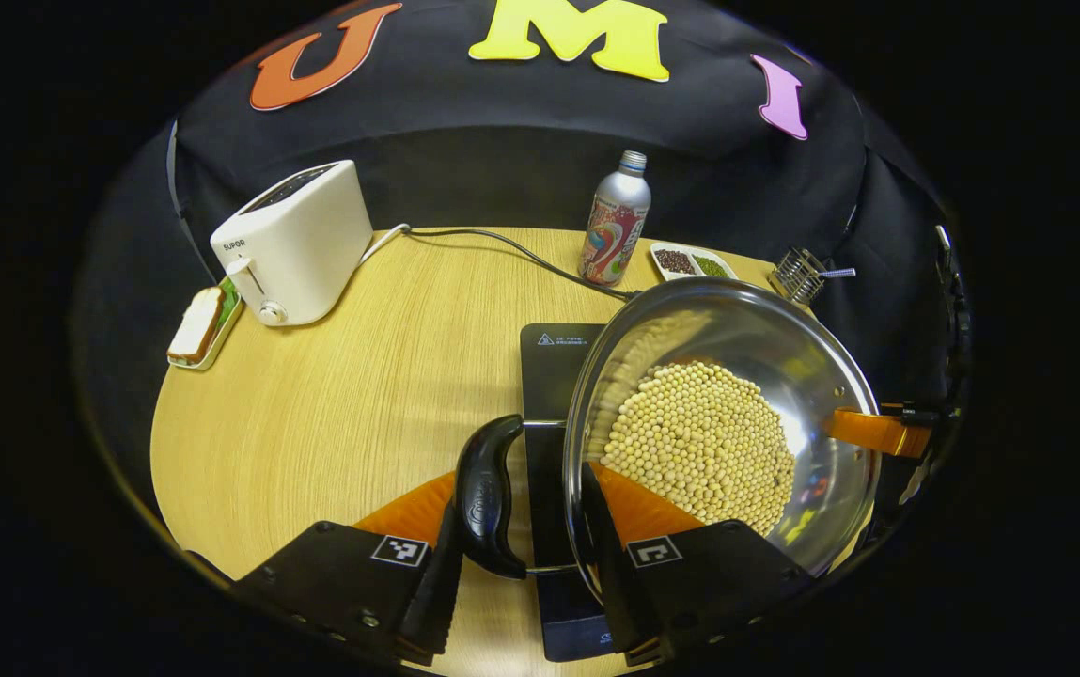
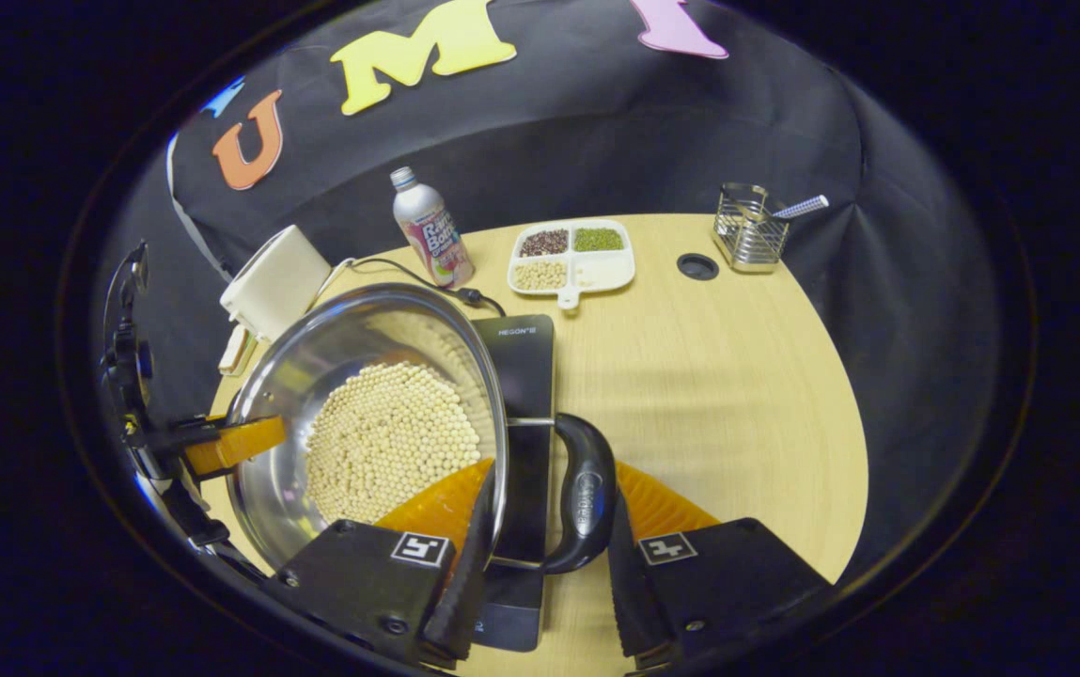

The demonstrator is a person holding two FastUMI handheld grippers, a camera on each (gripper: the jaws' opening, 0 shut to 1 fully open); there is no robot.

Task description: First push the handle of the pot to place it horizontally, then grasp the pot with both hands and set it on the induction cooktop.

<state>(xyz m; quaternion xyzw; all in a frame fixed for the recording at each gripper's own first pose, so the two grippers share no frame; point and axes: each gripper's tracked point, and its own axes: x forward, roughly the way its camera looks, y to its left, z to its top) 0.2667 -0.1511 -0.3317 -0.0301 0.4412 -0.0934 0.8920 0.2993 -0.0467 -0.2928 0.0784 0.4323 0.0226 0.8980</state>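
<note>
- The pot (image 1: 723, 423), one steel pan with a bed of pale beans (image 1: 704, 447) in it, is held over the dark induction cooktop (image 1: 554, 362) in the middle of the desk (image 1: 352, 395); whether its base touches the glass I cannot tell.
- It has two black side handles, one at each end; the left handle (image 1: 490, 494) sits between the fingers of the left hand-held gripper (image 1: 521, 541), the right handle (image 2: 585, 494) between those of the right hand-held gripper (image 2: 544, 545).
- Each hand-held gripper straddles handle and rim, one finger inside the pot wall and one outside the handle; they look closed onto the pot, though firm contact is hard to confirm.
- Judged from this, the handle-turning step is done and the two-handed grasp made; what seems left is settling the pot squarely on the cooktop and letting go.
- Around it, counted: one white toaster (image 1: 295, 240); one bottle (image 1: 615, 221); one four-part dish (image 2: 572, 254) of grains; one wire holder (image 2: 748, 228); one small tray (image 1: 204, 324) beside the toaster.
</note>
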